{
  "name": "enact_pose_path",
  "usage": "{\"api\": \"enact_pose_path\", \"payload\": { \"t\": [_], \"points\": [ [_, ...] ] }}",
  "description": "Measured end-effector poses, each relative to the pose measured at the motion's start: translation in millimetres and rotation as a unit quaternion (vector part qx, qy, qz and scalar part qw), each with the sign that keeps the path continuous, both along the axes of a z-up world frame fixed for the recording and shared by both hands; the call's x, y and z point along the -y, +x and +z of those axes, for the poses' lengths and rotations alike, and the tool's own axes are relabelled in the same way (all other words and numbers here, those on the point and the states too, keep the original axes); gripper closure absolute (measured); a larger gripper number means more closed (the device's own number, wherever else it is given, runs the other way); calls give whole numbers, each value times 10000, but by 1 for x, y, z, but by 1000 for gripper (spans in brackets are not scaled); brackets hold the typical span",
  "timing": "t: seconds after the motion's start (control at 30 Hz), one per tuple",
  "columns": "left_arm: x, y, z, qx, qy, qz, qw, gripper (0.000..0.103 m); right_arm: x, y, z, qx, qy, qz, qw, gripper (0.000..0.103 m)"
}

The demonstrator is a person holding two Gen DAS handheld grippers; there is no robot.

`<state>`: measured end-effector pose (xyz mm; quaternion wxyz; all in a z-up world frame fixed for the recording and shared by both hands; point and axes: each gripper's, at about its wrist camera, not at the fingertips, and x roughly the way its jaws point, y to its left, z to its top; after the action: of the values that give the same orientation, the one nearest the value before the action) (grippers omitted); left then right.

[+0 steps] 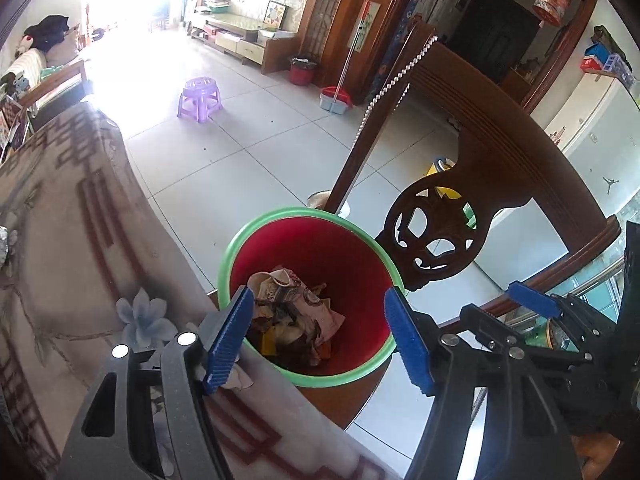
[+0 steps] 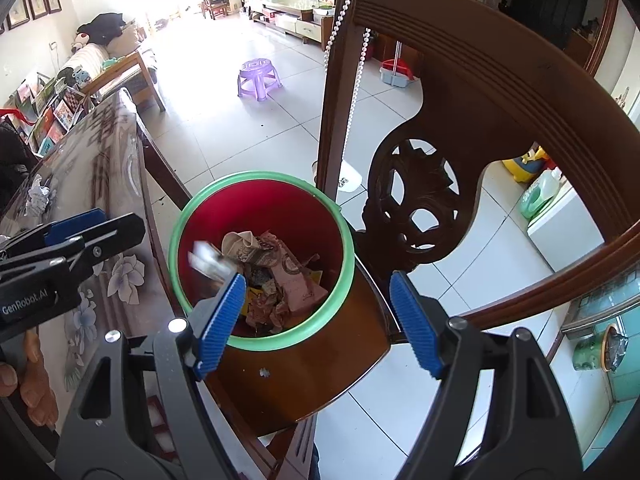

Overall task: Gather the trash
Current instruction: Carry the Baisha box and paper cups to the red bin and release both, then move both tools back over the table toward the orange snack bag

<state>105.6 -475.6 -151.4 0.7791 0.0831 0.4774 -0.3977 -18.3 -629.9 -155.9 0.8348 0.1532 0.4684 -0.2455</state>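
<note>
Trash (image 2: 276,276), crumpled paper and wrappers, lies heaped at the bottom of a red bin with a green rim (image 2: 262,178) that stands on a wooden chair's seat (image 2: 320,380), beside a cloth-covered table (image 1: 68,240). A blurred silvery scrap (image 2: 206,262) shows inside the bin's mouth by the right gripper (image 2: 320,320). Both that and the left gripper (image 1: 320,336) hover above the bin, jaws spread wide and holding nothing.

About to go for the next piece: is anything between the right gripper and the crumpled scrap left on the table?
Yes. The left gripper sits just in front of the crumpled scrap on the table, on the line from the right gripper, which is over the bin. Nothing else visible blocks it.
</note>
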Motion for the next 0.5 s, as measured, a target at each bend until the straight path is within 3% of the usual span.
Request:
{"api": "enact_pose_path", "payload": {
  "t": [0.07,0.27,0.5],
  "points": [
    [-13,-2,6,51,-49,85,9999,47,-4,-1,4,40,-26,21,10000,30],
    [-83,-8,13,-57,-248,839,9961,47,-25,6,15,139,-90,227,9996,30],
    [-181,-17,-1,-311,-99,1871,9818,49,-67,20,20,195,22,647,9977,30]
  ]
}}
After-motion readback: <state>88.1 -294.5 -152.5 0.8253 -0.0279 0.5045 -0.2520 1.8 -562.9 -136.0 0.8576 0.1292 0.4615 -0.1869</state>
